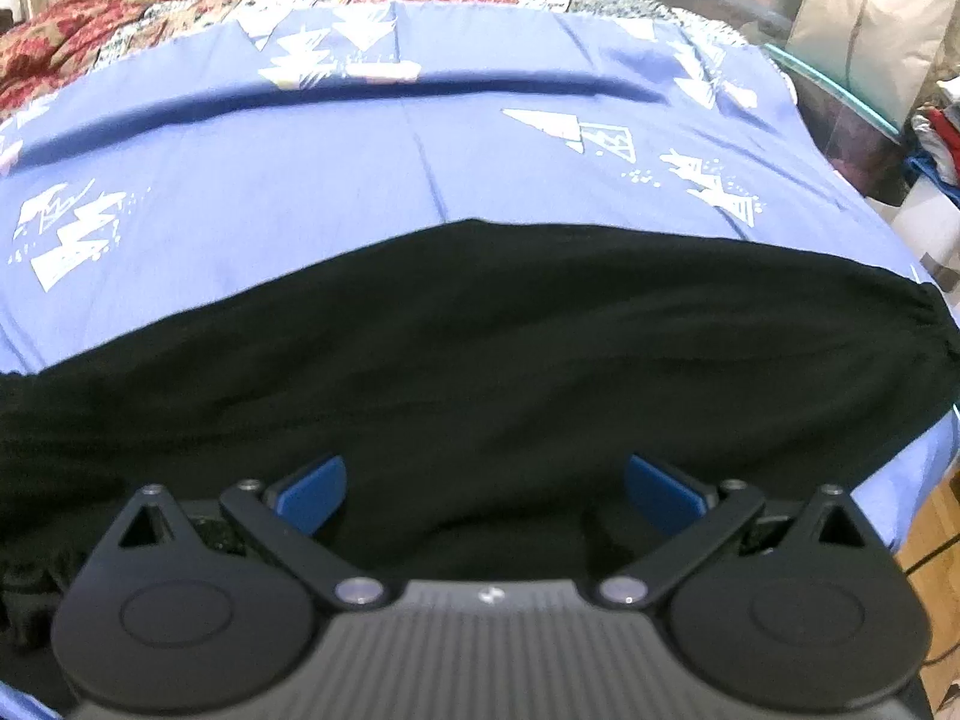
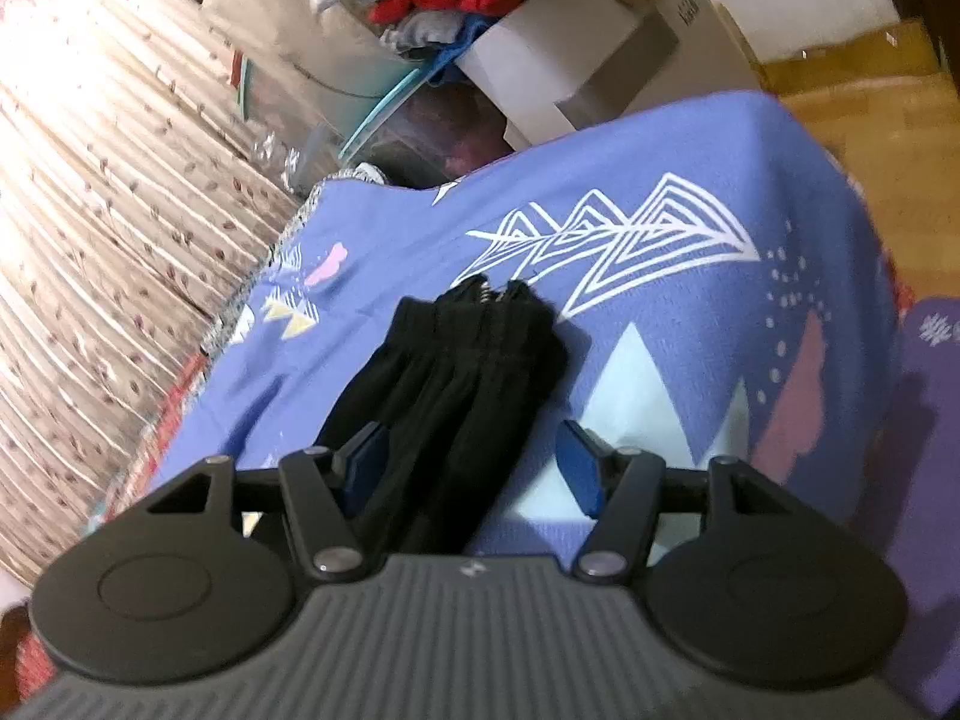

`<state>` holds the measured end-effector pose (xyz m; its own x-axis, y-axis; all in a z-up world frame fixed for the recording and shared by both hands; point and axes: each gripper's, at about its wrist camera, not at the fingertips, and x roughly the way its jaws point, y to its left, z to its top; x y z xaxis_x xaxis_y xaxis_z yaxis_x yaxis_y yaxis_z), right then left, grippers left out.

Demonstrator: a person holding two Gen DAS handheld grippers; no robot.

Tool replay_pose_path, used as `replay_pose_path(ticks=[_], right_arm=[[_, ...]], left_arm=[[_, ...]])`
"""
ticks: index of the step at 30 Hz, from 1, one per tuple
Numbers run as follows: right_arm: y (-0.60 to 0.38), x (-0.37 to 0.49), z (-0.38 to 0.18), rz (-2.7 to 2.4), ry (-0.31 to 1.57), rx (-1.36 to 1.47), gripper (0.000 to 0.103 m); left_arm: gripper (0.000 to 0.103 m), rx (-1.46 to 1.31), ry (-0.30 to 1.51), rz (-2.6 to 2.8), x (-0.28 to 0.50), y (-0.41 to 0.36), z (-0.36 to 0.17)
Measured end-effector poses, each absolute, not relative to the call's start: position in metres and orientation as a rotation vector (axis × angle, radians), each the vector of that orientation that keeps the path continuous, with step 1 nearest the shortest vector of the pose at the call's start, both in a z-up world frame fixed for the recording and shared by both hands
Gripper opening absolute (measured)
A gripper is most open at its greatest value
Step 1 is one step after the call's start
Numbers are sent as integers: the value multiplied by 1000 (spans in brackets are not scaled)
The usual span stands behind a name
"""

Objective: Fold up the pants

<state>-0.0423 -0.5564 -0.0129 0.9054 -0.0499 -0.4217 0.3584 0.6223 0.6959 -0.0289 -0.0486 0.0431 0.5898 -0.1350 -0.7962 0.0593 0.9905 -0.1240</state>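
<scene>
On the blue patterned bedsheet (image 1: 360, 192) the black fabric pants (image 1: 480, 348) lie flat; my left gripper (image 1: 485, 495) tilts down above them, jaws spread, empty; my right gripper (image 2: 474, 468), rolled sideways, straddles the waistband end loosely, gripping nothing.

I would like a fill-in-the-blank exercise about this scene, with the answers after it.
1. The pants are ____ in colour.
2. They lie on a ____ sheet printed with white triangles.
3. The left tool has its jaws ____, with nothing gripped.
4. Beside the bed, the bare floor is made of ____.

Missing words: black; blue; open; wood
</scene>
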Motion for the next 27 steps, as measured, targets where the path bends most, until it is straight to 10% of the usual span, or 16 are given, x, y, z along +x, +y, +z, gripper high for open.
replay_pose_path(ticks=[6,9,27], right_arm=[[-581,-25,-19,-207,317,986,61],[-582,-8,-15,-231,371,973,19],[-337,-3,84,424,549,166,18]], left_arm=[[103,-98,956,-87,-25,-46,42],[103,-107,955,-89,-25,-45,45],[95,-256,874,-101,-43,3,63]])
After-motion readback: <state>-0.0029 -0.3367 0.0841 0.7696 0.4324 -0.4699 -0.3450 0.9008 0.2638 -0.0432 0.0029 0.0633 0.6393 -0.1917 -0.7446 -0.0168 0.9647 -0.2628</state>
